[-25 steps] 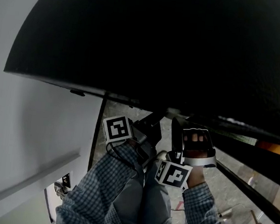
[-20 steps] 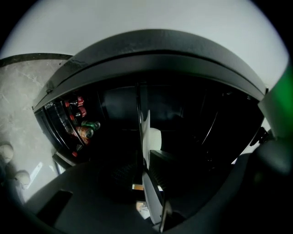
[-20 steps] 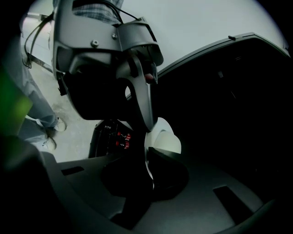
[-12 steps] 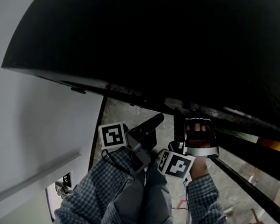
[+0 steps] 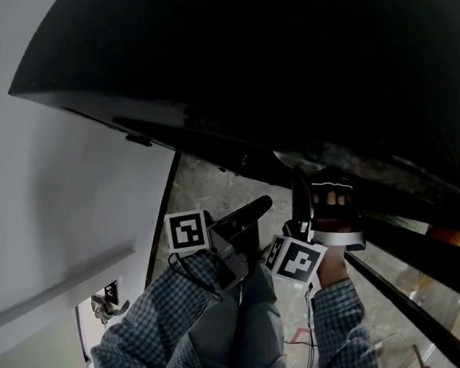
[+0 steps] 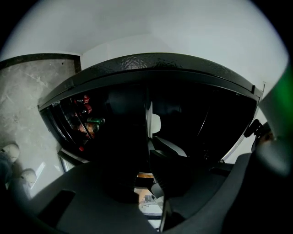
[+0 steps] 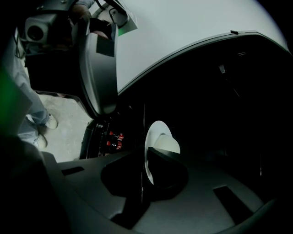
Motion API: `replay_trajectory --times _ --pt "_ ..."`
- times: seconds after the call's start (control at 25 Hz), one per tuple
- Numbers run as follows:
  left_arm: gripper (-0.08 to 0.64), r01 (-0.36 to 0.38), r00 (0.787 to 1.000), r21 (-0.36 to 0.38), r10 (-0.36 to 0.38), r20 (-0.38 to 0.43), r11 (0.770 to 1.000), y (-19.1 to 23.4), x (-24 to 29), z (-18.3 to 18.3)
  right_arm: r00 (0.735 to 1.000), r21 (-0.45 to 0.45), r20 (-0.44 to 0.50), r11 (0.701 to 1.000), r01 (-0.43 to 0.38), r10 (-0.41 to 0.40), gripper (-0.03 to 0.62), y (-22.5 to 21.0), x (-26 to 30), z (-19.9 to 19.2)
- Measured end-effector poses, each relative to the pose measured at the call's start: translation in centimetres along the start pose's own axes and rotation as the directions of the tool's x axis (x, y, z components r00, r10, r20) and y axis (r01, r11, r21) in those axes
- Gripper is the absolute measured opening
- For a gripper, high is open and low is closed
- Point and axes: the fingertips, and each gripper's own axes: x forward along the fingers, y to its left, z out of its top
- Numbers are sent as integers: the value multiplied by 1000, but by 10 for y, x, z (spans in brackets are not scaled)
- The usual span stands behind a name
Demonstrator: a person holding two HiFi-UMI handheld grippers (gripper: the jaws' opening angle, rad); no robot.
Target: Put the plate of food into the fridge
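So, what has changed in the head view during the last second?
The right gripper, shut on the round white plate, rose in the head view, towards the large black fridge. The left gripper sank slightly. The fridge kept its place.

Inventory:
- One white round plate.
- One black fridge.
- Two hand-held grippers: left gripper, right gripper.
- Two pale shoes: one, another.
- Red-capped bottles in the fridge door: number indeterminate.
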Motion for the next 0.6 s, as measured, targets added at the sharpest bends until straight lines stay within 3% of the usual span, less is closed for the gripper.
replay_trajectory --times 0.4,0.6 --pt "71 23 1000 21 -23 1 1000 -6 -4 -4 997 74 0 994 79 -79 34 -8 7 1" --pt "71 22 1000 17 -22 5 1000 -3 -8 -4 998 174 31 984 39 -45 35 -5 6 1"
